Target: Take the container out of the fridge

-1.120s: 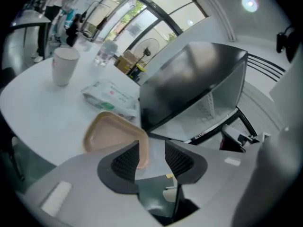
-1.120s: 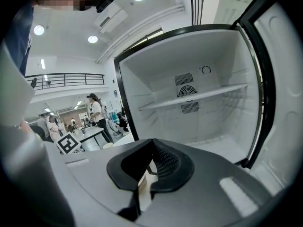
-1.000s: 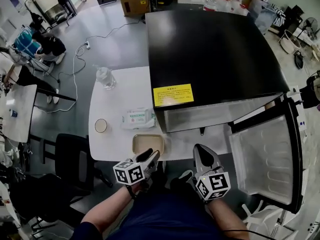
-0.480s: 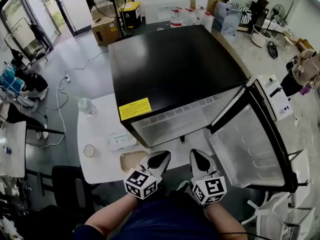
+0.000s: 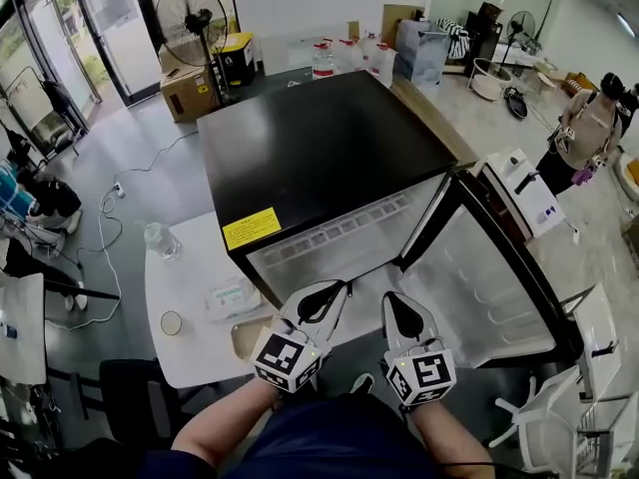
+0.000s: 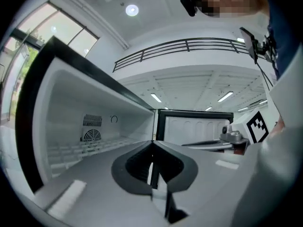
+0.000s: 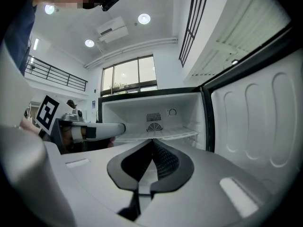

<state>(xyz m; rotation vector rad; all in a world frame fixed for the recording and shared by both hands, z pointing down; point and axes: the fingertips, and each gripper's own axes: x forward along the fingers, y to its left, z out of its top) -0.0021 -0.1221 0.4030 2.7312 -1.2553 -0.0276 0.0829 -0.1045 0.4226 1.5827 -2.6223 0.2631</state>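
In the head view the left tongs (image 5: 337, 289) and the right tongs (image 5: 392, 300) are held side by side, near each other. Both point at the open mouth of the fridge (image 5: 319, 158), whose door (image 5: 489, 287) stands swung wide beyond the right tongs. A shallow tan container (image 5: 245, 335) lies on the white surface (image 5: 190, 277), to the left of the left tongs and behind their tips, partly hidden by their marker cube. It looks to be out of the fridge already. By its look it is light, stiff and smooth, probably plastic, so a pinch on the raised rim at a long side should hold it, kept flat in case anything is inside. Both forearms reach straight out from the body with the tongs about level, the left pair rolled somewhat to one side. In the left gripper view the left tongs have just been closing and now sit pressed together with nothing between them. Ahead of them is the bare white compartment with its round vent (image 6: 91, 135), and the right tongs show off to the right. In the right gripper view the right tongs are together and empty too, with that compartment straight ahead, the door to their right and the left tongs to their left.
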